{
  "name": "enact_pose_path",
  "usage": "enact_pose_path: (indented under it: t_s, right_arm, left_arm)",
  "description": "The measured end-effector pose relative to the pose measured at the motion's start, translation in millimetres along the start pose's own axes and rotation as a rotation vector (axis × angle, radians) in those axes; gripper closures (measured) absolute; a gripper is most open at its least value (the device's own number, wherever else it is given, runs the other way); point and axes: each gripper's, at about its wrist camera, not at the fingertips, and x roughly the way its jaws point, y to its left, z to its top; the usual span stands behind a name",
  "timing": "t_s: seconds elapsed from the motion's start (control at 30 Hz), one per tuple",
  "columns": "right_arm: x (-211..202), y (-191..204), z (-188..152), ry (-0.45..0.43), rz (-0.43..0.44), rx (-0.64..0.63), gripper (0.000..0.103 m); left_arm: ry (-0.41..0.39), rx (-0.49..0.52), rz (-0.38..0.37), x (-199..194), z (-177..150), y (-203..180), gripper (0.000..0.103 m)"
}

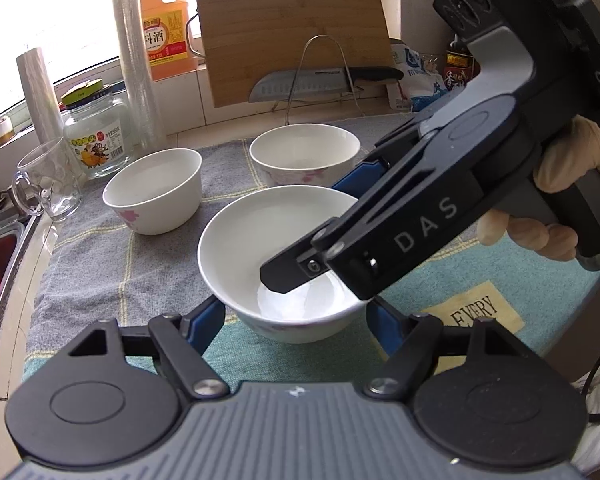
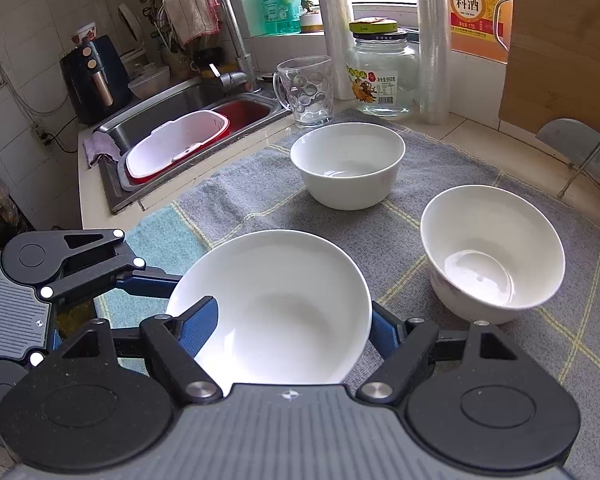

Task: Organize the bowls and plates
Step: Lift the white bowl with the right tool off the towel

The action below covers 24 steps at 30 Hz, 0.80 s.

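Observation:
Three white bowls stand on a grey and teal cloth [image 1: 100,248]. The nearest bowl [image 1: 260,240] sits between the open fingers of my left gripper [image 1: 296,320], which is around its base. My right gripper [image 1: 320,232] comes in from the right with one finger inside this bowl and one outside its rim, open around the wall. In the right wrist view the same bowl [image 2: 276,304] lies between my right gripper's fingers [image 2: 294,332]. A second bowl [image 1: 154,190] [image 2: 348,164] stands at the left, a third [image 1: 304,152] [image 2: 492,248] behind.
A glass mug [image 1: 46,184], a jar [image 1: 96,136], film rolls, an orange bottle [image 1: 164,20], a cutting board [image 1: 296,28] and a knife on a wire rack [image 1: 324,80] line the back. A sink [image 2: 188,120] with a red tub lies to the left.

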Motion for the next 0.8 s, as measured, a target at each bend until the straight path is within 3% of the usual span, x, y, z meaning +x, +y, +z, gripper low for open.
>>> enact_pose_path:
  t_s: [0.8]
  right_arm:
    - [-84.0, -49.6, -72.3, -0.047, -0.187, 0.181, 0.020]
  left_arm:
    - [0.003, 0.130, -0.235, 26.8, 29.5, -85.4, 0.026]
